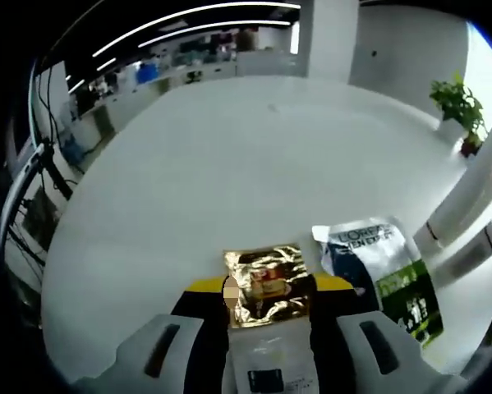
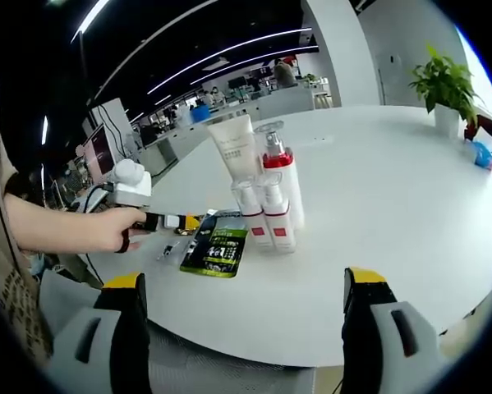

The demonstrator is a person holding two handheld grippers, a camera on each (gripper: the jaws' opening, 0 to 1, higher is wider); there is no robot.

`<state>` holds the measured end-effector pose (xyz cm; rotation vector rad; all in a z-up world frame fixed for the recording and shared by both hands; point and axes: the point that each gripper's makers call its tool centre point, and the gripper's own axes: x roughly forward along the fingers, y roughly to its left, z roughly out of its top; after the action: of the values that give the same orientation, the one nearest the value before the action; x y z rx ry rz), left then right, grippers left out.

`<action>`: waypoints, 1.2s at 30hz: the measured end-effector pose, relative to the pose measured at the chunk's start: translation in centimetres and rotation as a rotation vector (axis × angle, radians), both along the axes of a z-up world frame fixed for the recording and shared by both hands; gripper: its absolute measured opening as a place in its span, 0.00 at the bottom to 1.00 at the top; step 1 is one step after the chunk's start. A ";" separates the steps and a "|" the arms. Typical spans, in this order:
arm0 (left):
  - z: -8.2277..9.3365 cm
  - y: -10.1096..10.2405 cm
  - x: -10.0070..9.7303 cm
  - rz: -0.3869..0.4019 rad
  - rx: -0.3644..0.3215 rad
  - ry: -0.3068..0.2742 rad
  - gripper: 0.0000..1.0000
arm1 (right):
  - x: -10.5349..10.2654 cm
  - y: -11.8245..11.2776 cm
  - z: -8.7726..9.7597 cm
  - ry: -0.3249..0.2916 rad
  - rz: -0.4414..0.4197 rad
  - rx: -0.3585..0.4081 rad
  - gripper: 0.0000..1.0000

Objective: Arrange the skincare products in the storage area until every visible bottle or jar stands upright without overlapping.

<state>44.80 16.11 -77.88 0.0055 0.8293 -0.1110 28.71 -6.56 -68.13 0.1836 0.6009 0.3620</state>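
Between the yellow-tipped jaws of my left gripper (image 1: pixel 270 289) sits a packet with a crinkled gold foil top (image 1: pixel 266 283) and a white lower part; the jaws are shut on it. A blue, white and green sachet (image 1: pixel 389 275) lies flat on the white table just right of it. In the right gripper view a white tube (image 2: pixel 233 146), a red-and-white pump bottle (image 2: pixel 280 176) and two small red-banded bottles (image 2: pixel 264 220) stand upright together. The sachet (image 2: pixel 217 248) lies flat to their left. My right gripper (image 2: pixel 244 283) is open and holds nothing, short of the bottles.
A person's hand (image 2: pixel 118 228) holds the left gripper (image 2: pixel 180 222) beside the sachet. A potted plant (image 2: pixel 443 82) stands at the far right of the white round table (image 2: pixel 393 189). Desks and screens fill the office behind.
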 end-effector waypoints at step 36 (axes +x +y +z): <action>2.2 1.2 -3.7 -0.151 -0.107 0.006 0.62 | -0.2 1.0 0.6 -0.037 0.061 -0.015 1.00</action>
<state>41.13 17.33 -75.69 -0.0330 0.8274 -0.2979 28.48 -5.61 -67.57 0.1440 0.5732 0.4194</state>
